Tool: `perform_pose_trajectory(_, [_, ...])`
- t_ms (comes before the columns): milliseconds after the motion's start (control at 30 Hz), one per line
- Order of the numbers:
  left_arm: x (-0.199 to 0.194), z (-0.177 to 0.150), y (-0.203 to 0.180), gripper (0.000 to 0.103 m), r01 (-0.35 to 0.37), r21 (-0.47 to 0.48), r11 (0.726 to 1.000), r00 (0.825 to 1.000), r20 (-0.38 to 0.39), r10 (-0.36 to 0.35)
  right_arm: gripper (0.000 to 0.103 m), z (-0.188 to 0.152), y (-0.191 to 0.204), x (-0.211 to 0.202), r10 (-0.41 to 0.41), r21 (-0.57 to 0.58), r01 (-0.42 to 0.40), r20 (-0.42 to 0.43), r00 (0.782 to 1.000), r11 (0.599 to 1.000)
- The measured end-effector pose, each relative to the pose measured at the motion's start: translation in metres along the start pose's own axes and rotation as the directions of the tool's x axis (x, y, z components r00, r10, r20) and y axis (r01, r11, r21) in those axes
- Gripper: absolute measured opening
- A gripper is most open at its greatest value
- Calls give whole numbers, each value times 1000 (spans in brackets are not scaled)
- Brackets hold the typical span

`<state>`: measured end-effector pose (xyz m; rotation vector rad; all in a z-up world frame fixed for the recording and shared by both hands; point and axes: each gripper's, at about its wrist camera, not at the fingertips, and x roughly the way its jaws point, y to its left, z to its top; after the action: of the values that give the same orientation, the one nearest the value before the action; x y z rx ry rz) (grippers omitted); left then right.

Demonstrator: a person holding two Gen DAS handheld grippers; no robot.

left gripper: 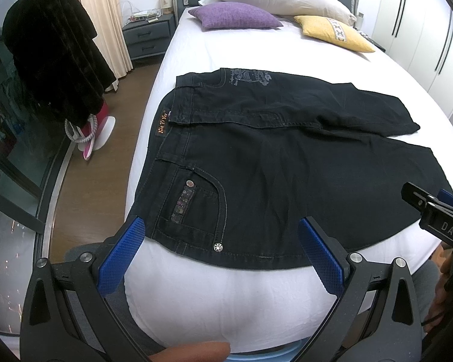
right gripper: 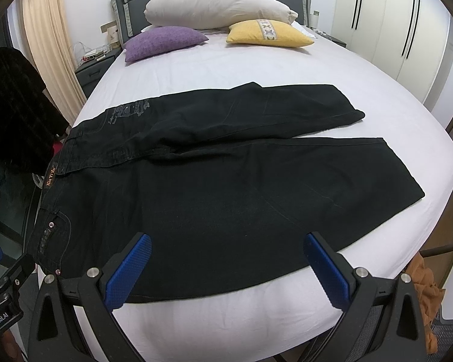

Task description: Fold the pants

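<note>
Black jeans (left gripper: 280, 163) lie spread flat across the white bed, waistband to the left, both legs running right. The same jeans (right gripper: 226, 187) fill the middle of the right wrist view, far leg angled away from the near one. My left gripper (left gripper: 223, 241) is open, hovering over the near hip pocket at the jeans' front edge, nothing between its blue pads. My right gripper (right gripper: 228, 259) is open too, above the near leg's front edge. The right gripper's body (left gripper: 437, 220) shows at the right edge of the left wrist view.
White bed (right gripper: 226, 316) with a purple cushion (right gripper: 164, 43), yellow cushion (right gripper: 268, 33) and large white pillow (right gripper: 217, 7) at the headboard. A dark garment (left gripper: 51, 54) hangs left of the bed beside a nightstand (left gripper: 148, 37). White wardrobe doors (right gripper: 392, 24) stand on the right.
</note>
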<state>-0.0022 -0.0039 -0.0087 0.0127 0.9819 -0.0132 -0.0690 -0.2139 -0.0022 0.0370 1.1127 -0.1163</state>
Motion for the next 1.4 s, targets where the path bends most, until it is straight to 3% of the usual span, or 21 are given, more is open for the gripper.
perform_pose_trajectory(133, [1,4,3,103,11,4,1000,1000,5,-11,103,4,-2,4,6,-6,-6,-6,1000,1000])
perform_pose_trajectory(233, [6,11,9,103,72,-1,997,997,-4,-72,103,7,-3,6,18,-14,-18,-6,1000,1000])
perform_pose_trajectory(300, [9,18,13,103,120,-4,993,993,-1,-120,103,11,-4,8,46,-26,-46,-5,999,999])
perform_pose_trajectory(400, [16,33,12,103,133,62,989,990,33,-136,103,20,-3,9,125,-62,-124,5,992,990])
perform_pose_trajectory(567, [45,77,19,103,227,65,972,973,-66,-222,103,55,0,10,295,-185,-284,32,955,941])
perform_pose_trajectory(733, [80,160,21,103,201,168,965,978,15,-207,99,104,1,32,408,-337,-384,1,913,860])
perform_pose_trajectory(867, [130,230,7,103,209,339,917,974,9,-225,83,149,-2,64,468,-421,-447,-58,882,789])
perform_pose_trajectory(967, [188,275,-8,103,243,456,856,970,-92,-226,78,178,-8,92,501,-427,-490,-95,860,760])
perform_pose_trajectory(1067, [240,301,-21,101,267,533,803,963,-172,-205,75,198,-11,118,553,-443,-540,-113,825,715])
perform_pose_trajectory(1133, [269,306,-25,88,312,553,773,948,-237,-212,75,207,-11,134,568,-458,-559,-135,812,691])
perform_pose_trajectory(1233, [308,315,-26,87,358,560,747,926,-318,-205,74,218,-7,157,571,-484,-577,-179,801,658])
perform_pose_trajectory(1400, [346,331,-21,87,418,535,735,889,-408,-209,74,229,6,183,570,-518,-596,-232,789,614])
